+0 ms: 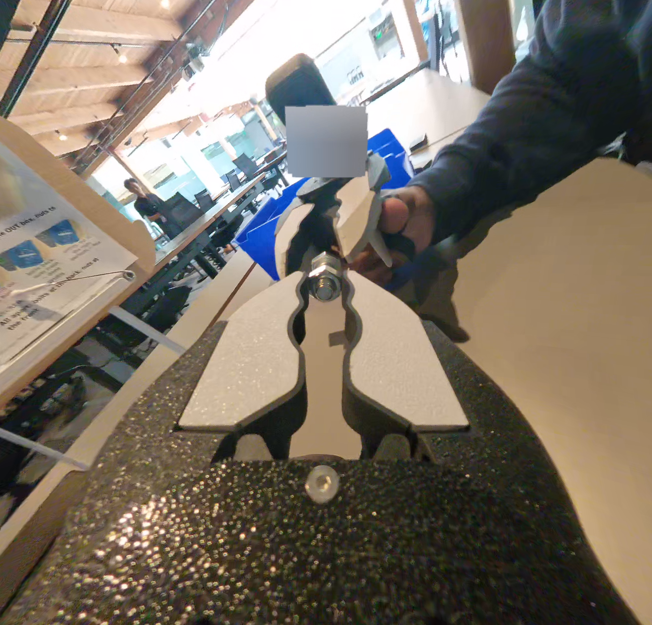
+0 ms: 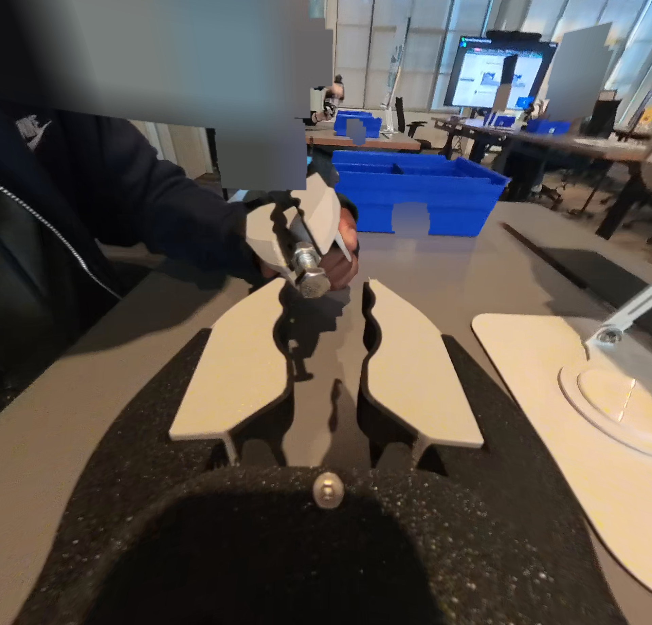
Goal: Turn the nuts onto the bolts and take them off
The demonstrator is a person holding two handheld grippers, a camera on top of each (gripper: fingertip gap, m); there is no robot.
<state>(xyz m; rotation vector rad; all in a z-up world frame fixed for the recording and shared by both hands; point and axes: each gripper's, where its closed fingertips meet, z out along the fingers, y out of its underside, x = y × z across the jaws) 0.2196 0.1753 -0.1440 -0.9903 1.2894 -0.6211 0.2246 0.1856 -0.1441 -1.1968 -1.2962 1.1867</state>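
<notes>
- Between my left gripper's (image 1: 324, 287) closed fingers: one bolt (image 1: 326, 290), one nut (image 1: 323, 264) threaded on it.
- My right gripper (image 2: 330, 283) gapes wide, empty, facing the bolt's head.
- One blue bin (image 2: 416, 188) behind.

left tool (image 1: 324, 287): clamped, raised | right tool (image 2: 323, 287): fingers apart, facing it

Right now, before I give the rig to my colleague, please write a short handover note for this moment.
Left tongs: shut on the bolt, holding it in the air above the table.
Right tongs: open and empty, tips at the bolt's hex head.
Nut: on the thread, between the head and the left tongs.
Blue bin: behind, on the table.
Done: the nut is on the bolt.
Left: probably grip with the right tongs and turn; tightening or removing, I cannot tell.
</notes>
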